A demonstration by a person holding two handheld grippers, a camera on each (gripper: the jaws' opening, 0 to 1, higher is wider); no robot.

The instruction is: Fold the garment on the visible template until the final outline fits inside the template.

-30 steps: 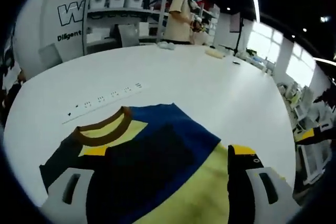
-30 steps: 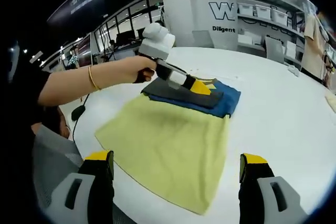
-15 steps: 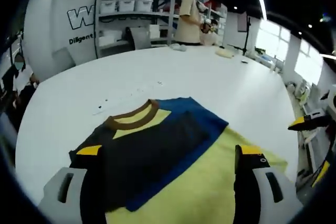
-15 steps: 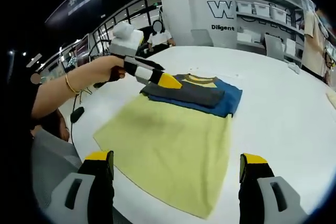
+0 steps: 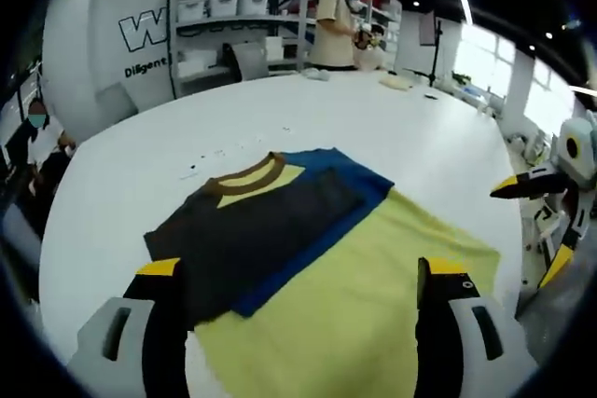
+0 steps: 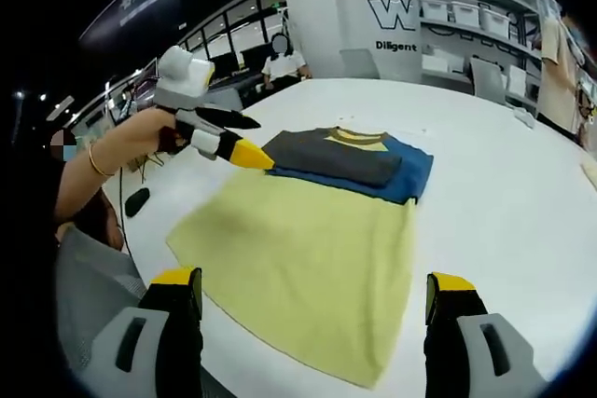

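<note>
Here the garment [image 6: 317,230] runs lengthwise away from the right tongs [image 6: 312,323]; left tongs [image 6: 238,142] flank its folded end, both pairs apart.

white round table [image 5: 373,128], shelving with storage bins [image 5: 229,16], standing person in beige top [image 5: 334,25], black mouse [image 6: 138,200]

The left claw [image 5: 298,291] has its two jaws wide apart, and nothing is between them. In the right gripper view the left claw [image 6: 238,137] comes in from the left — a hand [image 6: 154,132] holds its grip, the forearm bare, with a thin bracelet at the wrist. The right claw [image 6: 312,305] is also spread wide and holds nothing — in the left gripper view it [image 5: 536,221] shows at the right edge, its yellow tips apart.
</note>
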